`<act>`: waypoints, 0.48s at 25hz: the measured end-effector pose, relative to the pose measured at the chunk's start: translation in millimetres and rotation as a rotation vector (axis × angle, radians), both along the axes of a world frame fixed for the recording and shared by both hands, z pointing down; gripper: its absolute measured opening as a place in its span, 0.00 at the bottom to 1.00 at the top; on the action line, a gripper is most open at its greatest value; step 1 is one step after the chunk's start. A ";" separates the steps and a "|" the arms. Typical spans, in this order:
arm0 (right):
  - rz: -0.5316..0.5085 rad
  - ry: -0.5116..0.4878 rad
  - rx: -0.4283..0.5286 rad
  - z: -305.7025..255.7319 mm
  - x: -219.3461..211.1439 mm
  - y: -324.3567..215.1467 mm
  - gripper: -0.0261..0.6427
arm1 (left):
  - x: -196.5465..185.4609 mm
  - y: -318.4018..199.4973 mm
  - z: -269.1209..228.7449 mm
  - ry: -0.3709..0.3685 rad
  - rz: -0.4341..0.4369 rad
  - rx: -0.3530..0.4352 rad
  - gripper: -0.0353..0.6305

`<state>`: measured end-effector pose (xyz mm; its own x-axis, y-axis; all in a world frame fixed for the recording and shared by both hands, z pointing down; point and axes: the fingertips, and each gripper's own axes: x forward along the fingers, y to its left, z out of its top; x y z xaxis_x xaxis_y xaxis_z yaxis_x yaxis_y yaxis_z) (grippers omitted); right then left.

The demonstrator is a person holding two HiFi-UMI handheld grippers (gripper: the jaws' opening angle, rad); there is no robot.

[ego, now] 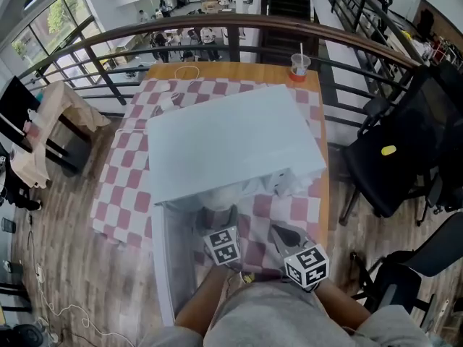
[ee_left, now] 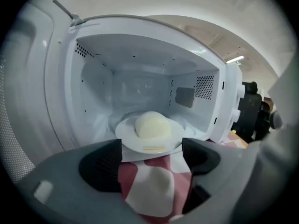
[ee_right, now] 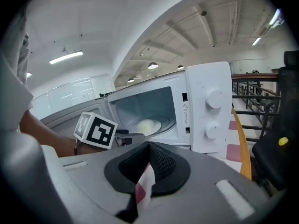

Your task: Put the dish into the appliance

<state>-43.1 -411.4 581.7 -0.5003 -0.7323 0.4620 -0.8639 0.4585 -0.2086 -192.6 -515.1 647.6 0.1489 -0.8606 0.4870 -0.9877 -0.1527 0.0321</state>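
Red-and-white checked cloth (ego: 119, 168) covers the tabletop (ego: 217, 69), which stands on a balcony with a dark railing (ego: 94, 45), a wooden floor (ego: 65, 223) and a black chair (ego: 405, 150) at the frame's right. The task looks nearly done: the dish (ee_left: 175, 133), carrying a pale bun (ee_left: 152, 125), sits inside the white microwave (ego: 231, 143), mid-frame in the left gripper view. The left gripper (ee_left: 152, 155) hangs just outside the opening, its fingers (ee_left: 105, 164) spread wide and empty. The right gripper (ee_right: 148, 164) has its fingers pressed together on nothing. Probably only the open door (ee_left: 28, 101) is left to close.
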 end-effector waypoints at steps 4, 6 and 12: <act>0.015 0.002 0.002 -0.8 3.6 1.7 0.04 | 2.0 -14.2 -0.4 -0.005 0.011 -0.010 0.59; 0.019 0.002 0.003 -1.1 4.1 1.8 0.04 | 0.9 -20.2 0.9 -0.011 0.014 -0.015 0.56; 0.030 0.007 0.017 -1.5 7.6 3.3 0.04 | -2.9 -36.1 -0.4 -0.045 0.012 -0.030 0.36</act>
<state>-35.5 -408.1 580.2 -0.4744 -0.7548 0.4530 -0.8789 0.4354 -0.1949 -195.5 -551.2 647.2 0.1370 -0.8437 0.5191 -0.9864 -0.1645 -0.0070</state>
